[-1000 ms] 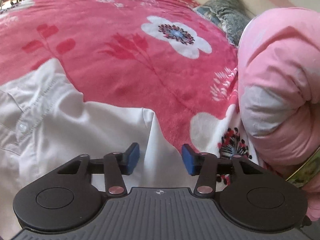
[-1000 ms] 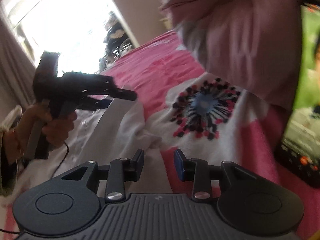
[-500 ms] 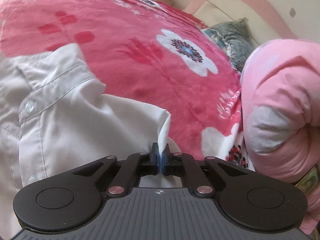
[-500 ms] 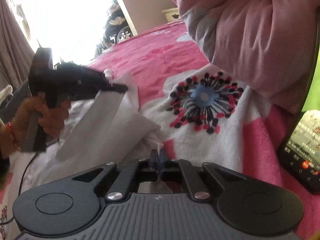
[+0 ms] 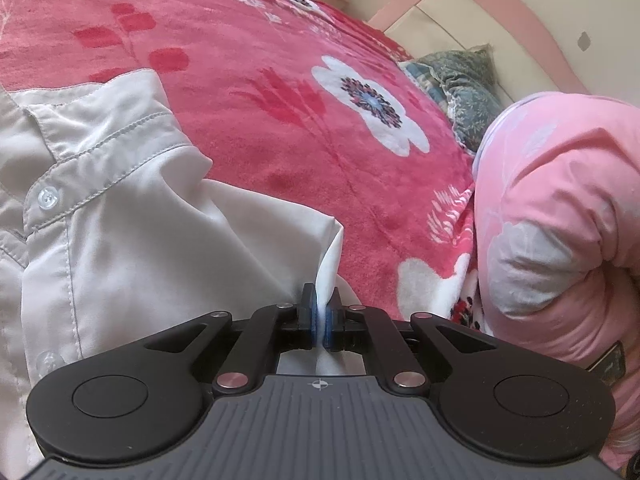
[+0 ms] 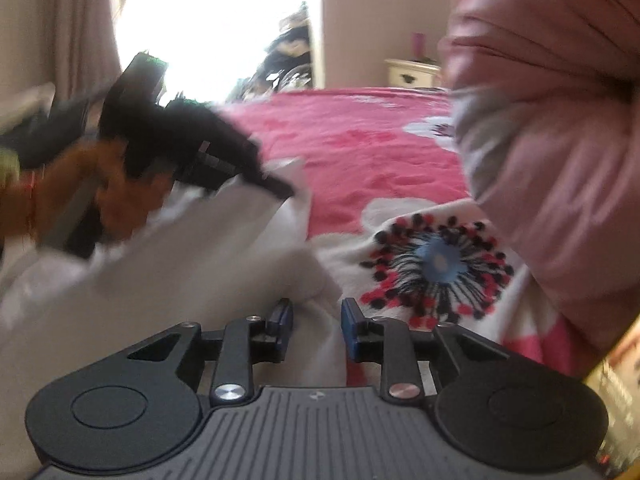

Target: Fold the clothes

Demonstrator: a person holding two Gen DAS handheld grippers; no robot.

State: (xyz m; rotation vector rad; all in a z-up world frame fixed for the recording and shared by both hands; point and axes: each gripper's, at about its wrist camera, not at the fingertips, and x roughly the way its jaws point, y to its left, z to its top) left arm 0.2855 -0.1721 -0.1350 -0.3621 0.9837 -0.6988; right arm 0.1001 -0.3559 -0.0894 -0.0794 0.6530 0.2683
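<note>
A white button-up shirt (image 5: pixel 140 240) lies on the red floral blanket (image 5: pixel 280 80), collar at the left. My left gripper (image 5: pixel 320 316) is shut on a raised corner of the shirt's edge, and the cloth stands up between its blue pads. In the right wrist view the shirt (image 6: pixel 180 264) spreads from the left, and the left gripper (image 6: pixel 280 190), held by a hand (image 6: pixel 116 200), pinches its corner. My right gripper (image 6: pixel 316 328) is opening. A fold of white cloth lies between its jaws, and the pads stand apart from it.
A bulky pink quilt (image 5: pixel 560 220) lies close on the right, also in the right wrist view (image 6: pixel 560 120). A blue-grey pillow (image 5: pixel 464 92) rests by the pink headboard. A phone (image 6: pixel 616 380) lies at the right edge. A cream nightstand (image 6: pixel 412 72) stands behind the bed.
The left gripper closed on the shirt's corner and has kept hold, lifting it slightly. The right gripper closed on the cloth, then opened again, and its view rolled level.
</note>
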